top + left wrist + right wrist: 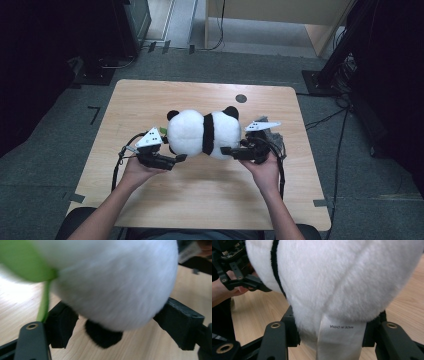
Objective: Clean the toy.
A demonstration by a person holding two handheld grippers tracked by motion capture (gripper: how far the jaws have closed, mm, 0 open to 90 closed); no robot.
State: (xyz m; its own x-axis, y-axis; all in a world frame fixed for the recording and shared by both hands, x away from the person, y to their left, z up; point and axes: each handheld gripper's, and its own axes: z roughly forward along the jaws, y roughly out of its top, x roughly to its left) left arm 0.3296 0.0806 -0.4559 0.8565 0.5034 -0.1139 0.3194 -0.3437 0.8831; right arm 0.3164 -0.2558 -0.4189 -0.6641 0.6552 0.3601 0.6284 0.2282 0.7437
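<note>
Table [200, 195] evenly lit, room corners dark. Beyond the left gripper's [112, 322] jaws, plush [117, 282] and leaf [25, 262] blur — glare left.

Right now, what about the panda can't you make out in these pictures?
- Panda face: high view shows its top only.
- Green leaf: left gripper view, blurred and cut by the edge.
- Label: right gripper view, lower part cut by the bottom edge.
- Underside: hidden against the table.
</note>
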